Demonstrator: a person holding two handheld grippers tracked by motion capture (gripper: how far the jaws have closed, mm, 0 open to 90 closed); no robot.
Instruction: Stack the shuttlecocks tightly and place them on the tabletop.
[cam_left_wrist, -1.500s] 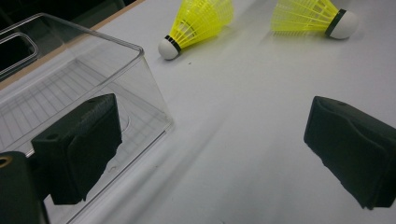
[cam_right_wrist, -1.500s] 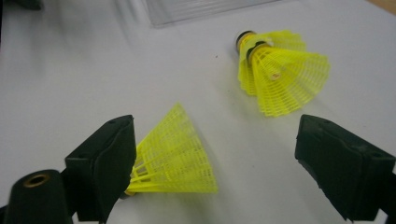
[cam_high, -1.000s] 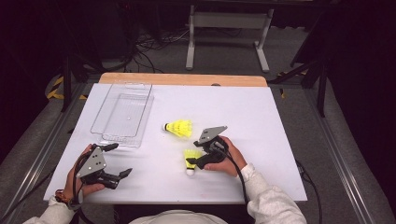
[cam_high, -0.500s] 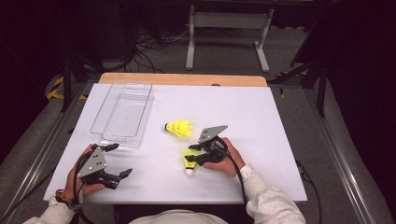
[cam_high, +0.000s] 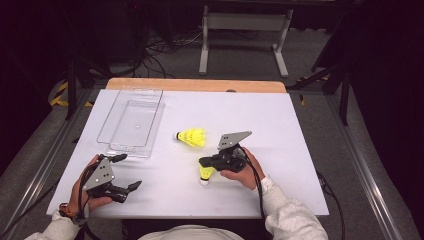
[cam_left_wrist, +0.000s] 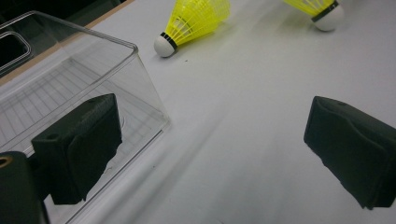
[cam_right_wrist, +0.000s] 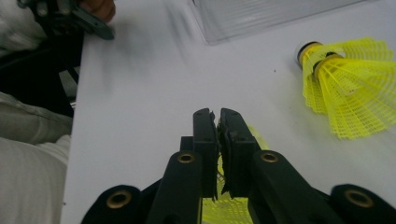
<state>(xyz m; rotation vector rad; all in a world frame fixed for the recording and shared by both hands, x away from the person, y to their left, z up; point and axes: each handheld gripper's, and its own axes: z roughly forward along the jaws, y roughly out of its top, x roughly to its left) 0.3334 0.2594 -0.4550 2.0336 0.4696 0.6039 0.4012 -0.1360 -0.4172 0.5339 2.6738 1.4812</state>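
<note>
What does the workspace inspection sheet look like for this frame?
Surface: white table top, wooden strip along the far edge.
Job's things: held shuttlecock pinched at its yellow skirt; second shuttlecock lying free; clear plastic tray empty.
Clutter: nothing seen.
Grippers: right tongs have just been closing, skirt between the jaws; left tongs open, holding nothing.
Cables: black lead trailing from the right tongs; loose cables on the floor behind.
Surroundings: dark room, grey metal stand beyond the table.

On the bench, tray sits far left – one shuttlecock just right of it, the other shuttlecock nearer the person, probably under the right gripper.
</note>
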